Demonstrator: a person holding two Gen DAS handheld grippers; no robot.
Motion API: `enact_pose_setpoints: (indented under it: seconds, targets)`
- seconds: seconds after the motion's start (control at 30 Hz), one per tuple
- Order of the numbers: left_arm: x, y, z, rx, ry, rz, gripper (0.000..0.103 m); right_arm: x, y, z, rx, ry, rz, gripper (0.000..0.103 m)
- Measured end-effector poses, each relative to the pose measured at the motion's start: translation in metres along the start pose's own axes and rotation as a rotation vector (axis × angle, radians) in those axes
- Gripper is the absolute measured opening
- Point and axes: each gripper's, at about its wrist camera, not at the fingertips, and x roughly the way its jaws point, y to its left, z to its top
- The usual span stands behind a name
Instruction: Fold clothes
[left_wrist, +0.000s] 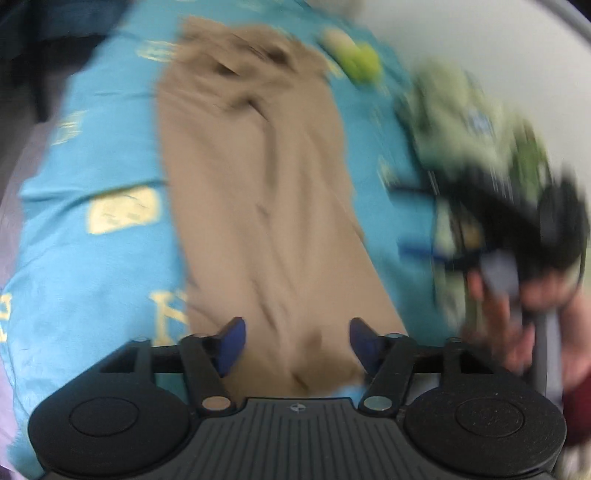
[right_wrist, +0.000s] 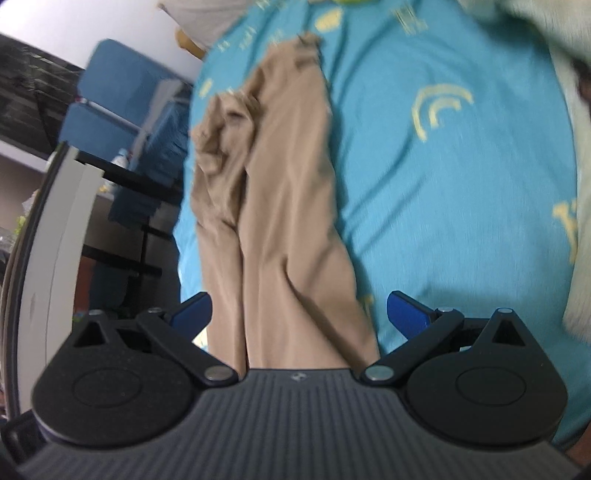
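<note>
Both wide apart, empty: left gripper (left_wrist: 296, 345), right gripper (right_wrist: 299, 317), above tan garment (right_wrist: 273, 206).

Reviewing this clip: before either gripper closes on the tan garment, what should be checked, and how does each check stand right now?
1. Left gripper open: ok, blue fingers spread wide.
2. Right gripper open: ok, fingers apart.
3. Tan garment between each gripper's fingers: ok in both wrist views.
4. Garment lying flat on the blue sheet: not ok, far end bunched and wrinkled.
5. Fingers touching the cloth: cannot tell, views are blurred.
6. Green clothing apart from the tan garment: ok, sheet shows between them.
</note>
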Motion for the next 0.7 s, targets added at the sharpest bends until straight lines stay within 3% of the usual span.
enact_pose_setpoints:
  seconds: [0.1, 0.17, 0.23, 0.5, 0.57, 0.63, 0.7]
  targets:
    - [0.001, 0.035, -0.001, -0.114, -0.053, 0.021, 0.070, 0.009, -0.003, -0.005, 0.040, 0.058, -0.018, 0.103]
    - [0.015, 0.054, -0.005, -0.191, 0.006, 0.036, 0.068, 0.014, 0.000, -0.011, 0.034, 0.075, -0.050, 0.103]
    - [0.020, 0.061, -0.007, -0.248, 0.053, -0.006, 0.068, 0.018, 0.001, -0.016, 0.023, 0.090, -0.080, 0.103]
    - [0.022, 0.049, -0.022, -0.176, 0.170, -0.061, 0.064, 0.038, 0.019, -0.050, -0.085, 0.209, -0.197, 0.103]
    - [0.022, 0.048, -0.030, -0.159, 0.218, -0.083, 0.044, 0.038, 0.024, -0.059, -0.113, 0.227, -0.227, 0.103]
    - [0.023, 0.048, -0.037, -0.132, 0.237, -0.089, 0.031, 0.039, 0.032, -0.073, -0.171, 0.260, -0.251, 0.101]
    - [0.017, 0.044, -0.041, -0.106, 0.230, -0.069, 0.017, 0.040, 0.040, -0.088, -0.229, 0.292, -0.266, 0.091]
